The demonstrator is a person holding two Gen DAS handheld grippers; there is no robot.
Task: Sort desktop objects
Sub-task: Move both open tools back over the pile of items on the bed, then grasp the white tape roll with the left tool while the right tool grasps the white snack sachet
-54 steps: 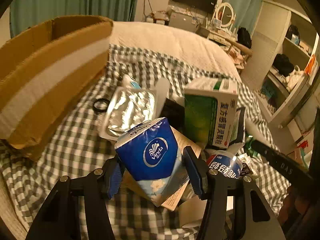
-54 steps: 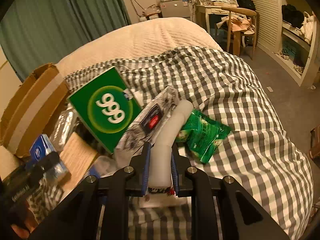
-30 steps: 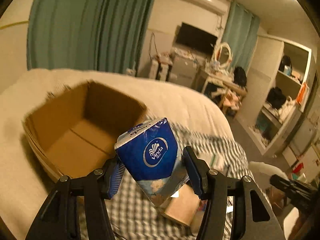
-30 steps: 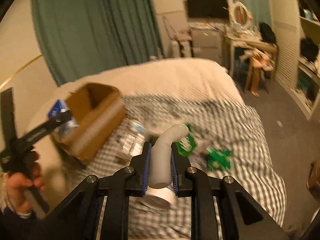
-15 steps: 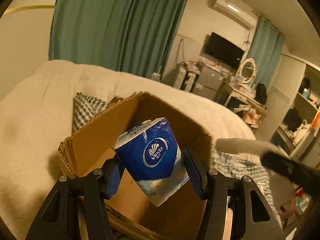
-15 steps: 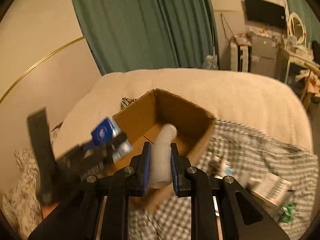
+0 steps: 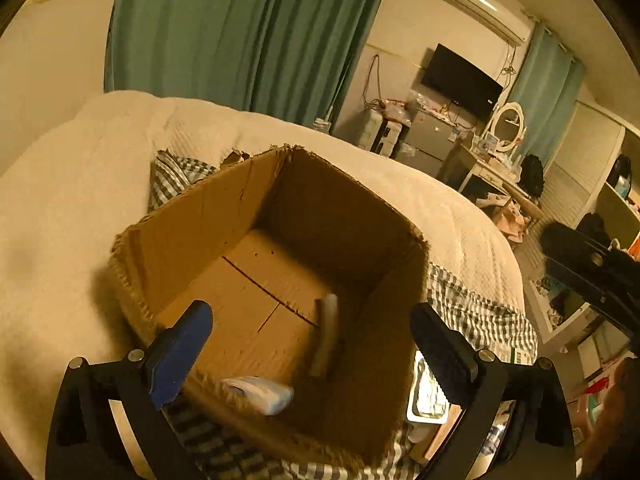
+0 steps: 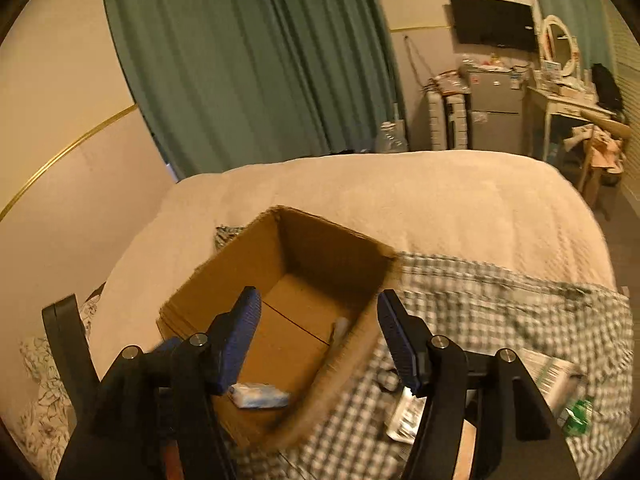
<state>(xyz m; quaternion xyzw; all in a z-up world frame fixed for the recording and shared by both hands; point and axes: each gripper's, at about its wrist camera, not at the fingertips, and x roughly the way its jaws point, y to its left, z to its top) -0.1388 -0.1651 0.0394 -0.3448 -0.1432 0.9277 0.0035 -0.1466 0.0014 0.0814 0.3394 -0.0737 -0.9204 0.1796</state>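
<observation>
An open cardboard box (image 7: 188, 224) (image 8: 240, 268) sits on the bed. Inside it, the blue tissue pack (image 7: 260, 394) (image 8: 260, 396) lies near the front wall, and the white tube (image 7: 326, 332) (image 8: 339, 330) leans against the right wall. My left gripper (image 7: 312, 348) hangs open above the box with nothing between its fingers. My right gripper (image 8: 320, 336) is open too, empty, above the box's right side. The right gripper's black body (image 7: 592, 276) shows at the right edge of the left wrist view, and the left gripper's black frame (image 8: 68, 344) shows at the left of the right wrist view.
A checked cloth (image 8: 500, 304) with a foil blister pack (image 7: 426, 396), a green packet (image 8: 576, 420) and papers lies right of the box. A cream bedspread (image 8: 400, 196) surrounds it. Green curtains (image 7: 240, 32), a TV (image 8: 494, 24) and a dresser stand beyond.
Both grippers have opened. The tissue pack dropped from the left gripper and the white tube from the right one; both now lie inside the box.
</observation>
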